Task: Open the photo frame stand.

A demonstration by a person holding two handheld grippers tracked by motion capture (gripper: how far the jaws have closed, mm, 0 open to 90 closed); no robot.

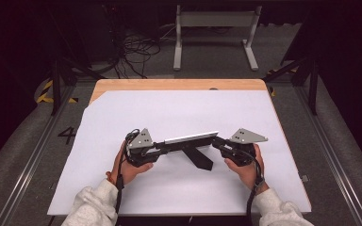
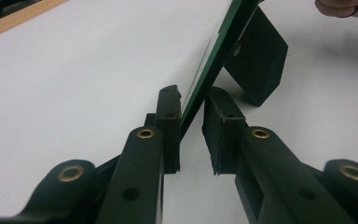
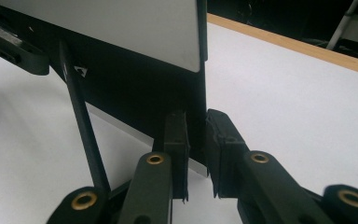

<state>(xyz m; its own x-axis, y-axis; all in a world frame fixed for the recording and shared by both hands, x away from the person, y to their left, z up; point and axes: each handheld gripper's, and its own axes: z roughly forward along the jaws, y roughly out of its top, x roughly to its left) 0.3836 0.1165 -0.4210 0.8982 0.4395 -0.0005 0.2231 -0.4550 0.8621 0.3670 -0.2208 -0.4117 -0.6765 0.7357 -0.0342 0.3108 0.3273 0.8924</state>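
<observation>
Two hand-held grippers share one load over the desk [image 1: 122, 89], which is covered by a white sheet [image 1: 179, 183]. The load is a flat photo frame [image 1: 191, 138] with a pale face and a dark back, held above the sheet near the middle of the desk, long edge roughly level. Gripping it at opposite ends looks deliberate: neither side can sag or twist, and the back stays clear.

Left hand-held gripper [image 2: 192, 122]: jaws closed on the frame's thin edge, seen end-on between the pads. Right hand-held gripper [image 3: 196, 133]: jaws closed on the frame's other end, pads either side of the dark border.

From the frame's back a dark easel leg [image 1: 199, 158] swings out and down; in the high view its foot seems to meet the sheet, contact not certain. Judgement: frame is being stood on this leg, hence the upright hold.

Containers: none seen on the desk.
</observation>
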